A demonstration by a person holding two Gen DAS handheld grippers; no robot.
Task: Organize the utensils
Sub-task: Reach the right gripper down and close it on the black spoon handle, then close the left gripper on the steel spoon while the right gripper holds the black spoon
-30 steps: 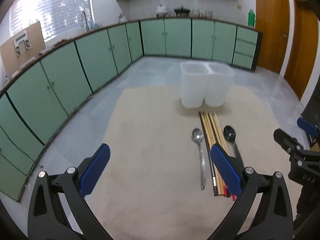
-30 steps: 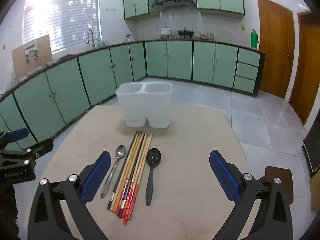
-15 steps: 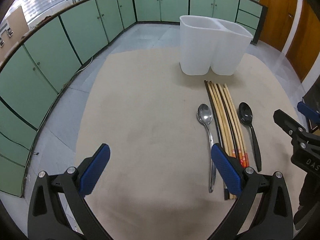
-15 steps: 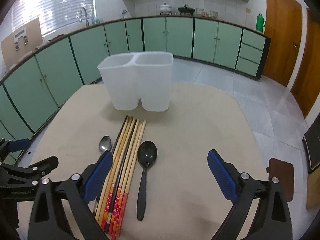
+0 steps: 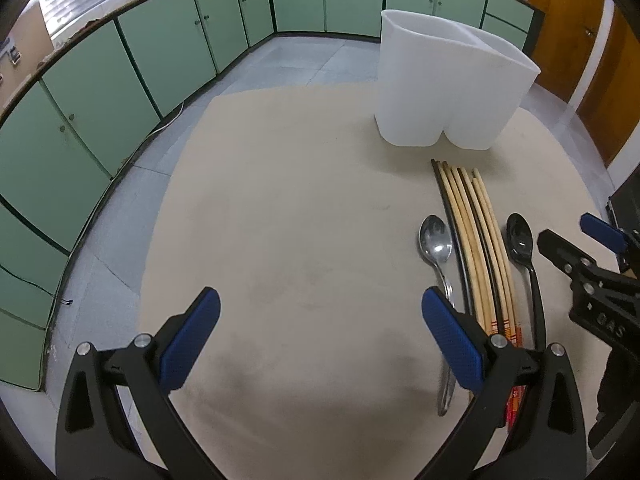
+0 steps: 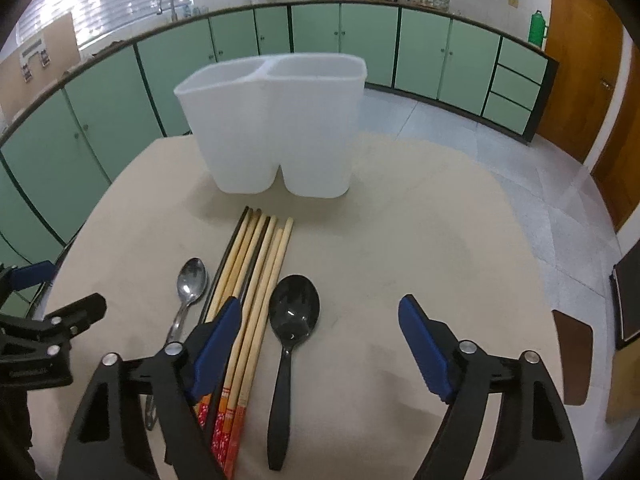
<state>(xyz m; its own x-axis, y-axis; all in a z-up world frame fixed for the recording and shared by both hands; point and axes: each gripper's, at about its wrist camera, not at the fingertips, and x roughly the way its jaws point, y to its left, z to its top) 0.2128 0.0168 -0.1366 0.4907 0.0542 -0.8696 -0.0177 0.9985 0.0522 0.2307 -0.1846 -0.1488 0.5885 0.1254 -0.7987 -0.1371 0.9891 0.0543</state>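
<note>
A white two-compartment holder (image 5: 448,92) (image 6: 280,120) stands at the far side of the beige table (image 5: 300,200). In front of it lie a metal spoon (image 5: 436,240) (image 6: 192,280), a bundle of several chopsticks (image 5: 476,240) (image 6: 256,272) and a black spoon (image 5: 520,240) (image 6: 294,312), side by side. My left gripper (image 5: 320,304) is open over bare table; its right finger overlaps the metal spoon's handle. My right gripper (image 6: 320,308) hovers with its jaws closing; the black spoon lies below between them, untouched. Its left finger overlaps the chopsticks.
Each gripper shows at the edge of the other's view: the right one (image 5: 580,264), the left one (image 6: 52,320). Green cabinets (image 6: 360,40) ring the room. A brown seat (image 6: 572,356) stands off the table's right edge, near wooden doors (image 6: 580,60).
Both grippers have come down and forward toward the utensils, which now look larger. The right gripper's fingers have drawn closer together; the left gripper's spread is unchanged.
</note>
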